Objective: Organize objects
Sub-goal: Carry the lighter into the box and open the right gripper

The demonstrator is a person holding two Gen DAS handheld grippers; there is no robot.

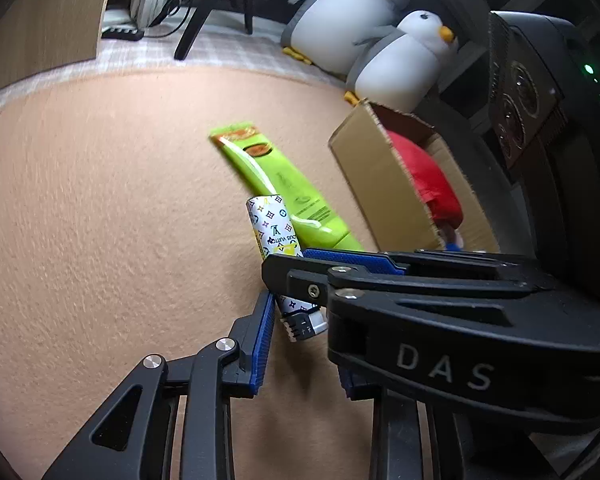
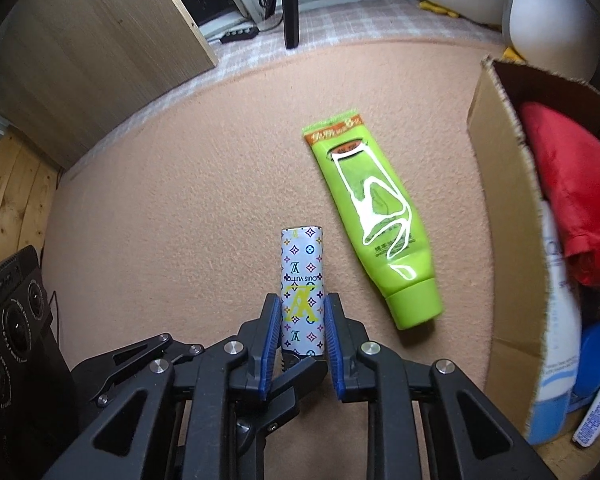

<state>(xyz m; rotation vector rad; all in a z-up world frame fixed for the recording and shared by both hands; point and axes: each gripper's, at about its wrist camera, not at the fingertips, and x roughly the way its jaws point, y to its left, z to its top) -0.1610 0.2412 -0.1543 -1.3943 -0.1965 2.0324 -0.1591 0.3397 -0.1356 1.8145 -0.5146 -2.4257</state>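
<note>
Our right gripper (image 2: 302,334) clamps the patterned lighter (image 2: 302,280) between its blue pads (image 2: 271,344), above the peach carpet (image 2: 180,200). Our left gripper (image 1: 300,320) flanks the lighter's metal end with its jaws narrow; we cannot tell whether they pinch it. Nearby a green tube (image 2: 374,220) lies beside the box (image 2: 504,220).

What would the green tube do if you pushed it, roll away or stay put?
The green tube would probably slide more than roll: it lies flat on the rug and its far end is crimped flat. The fuzzy rug likely slows it. Its glossy body looks soft, so it may dent a little when squeezed.
</note>
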